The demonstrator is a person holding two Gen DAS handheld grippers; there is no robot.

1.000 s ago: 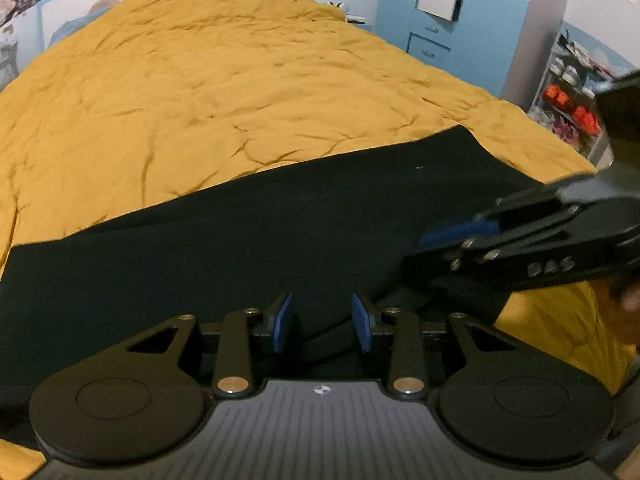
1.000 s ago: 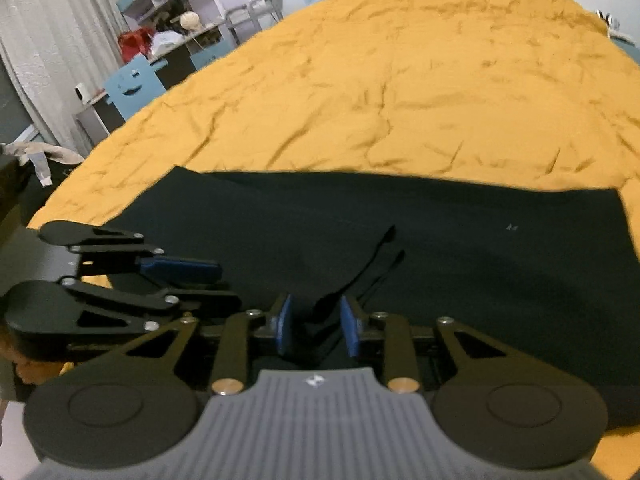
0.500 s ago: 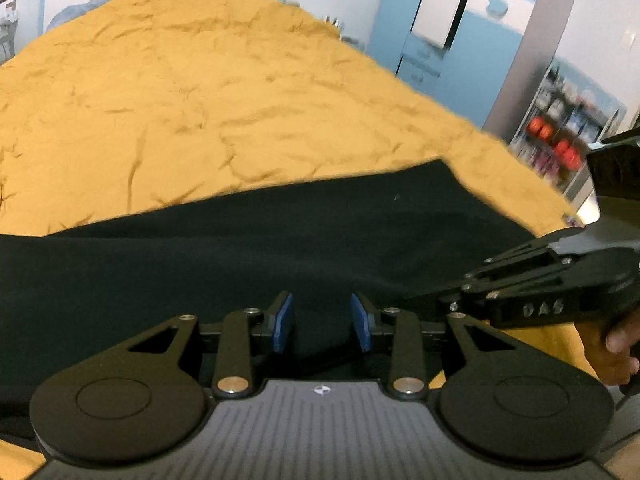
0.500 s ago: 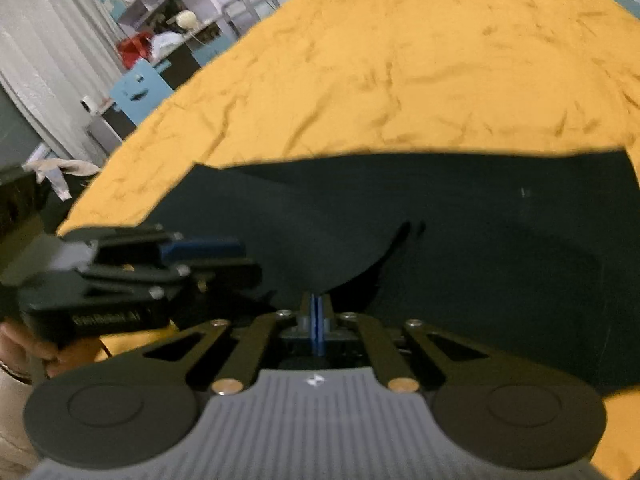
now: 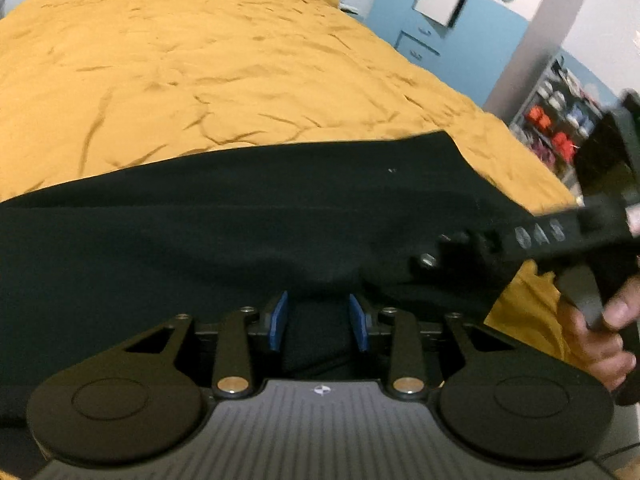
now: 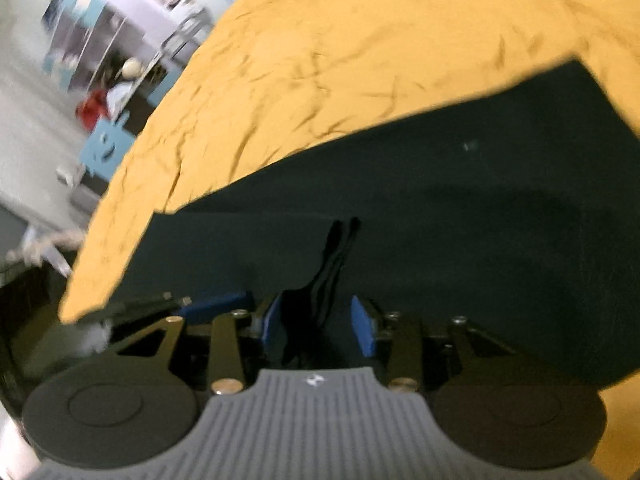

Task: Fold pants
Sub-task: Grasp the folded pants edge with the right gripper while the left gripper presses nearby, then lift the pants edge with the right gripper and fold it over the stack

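— Between the left hand-held gripper (image 5: pixel 319 322) pads, cloth sat in a wide gap, unpinched.
— And the right hand-held gripper (image 6: pixel 319 326)?
— Wide too, drawstring (image 6: pixel 334 256) between, probably lining up a waist grab. Pants (image 5: pixel 240 236) lay flat across the bed (image 5: pixel 200 60).

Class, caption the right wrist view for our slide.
Open right gripper over black pants on a yellow bedspread.

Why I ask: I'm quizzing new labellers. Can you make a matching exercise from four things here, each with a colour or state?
Things:
1. pants
2. bedspread
3. left claw
4. drawstring

Descriptions:
A. wrinkled, mustard yellow
B. open, blue pads
C. black, spread out flat
D. thin cord running in between the open right claw pads

Pairs: 1-C, 2-A, 3-B, 4-D
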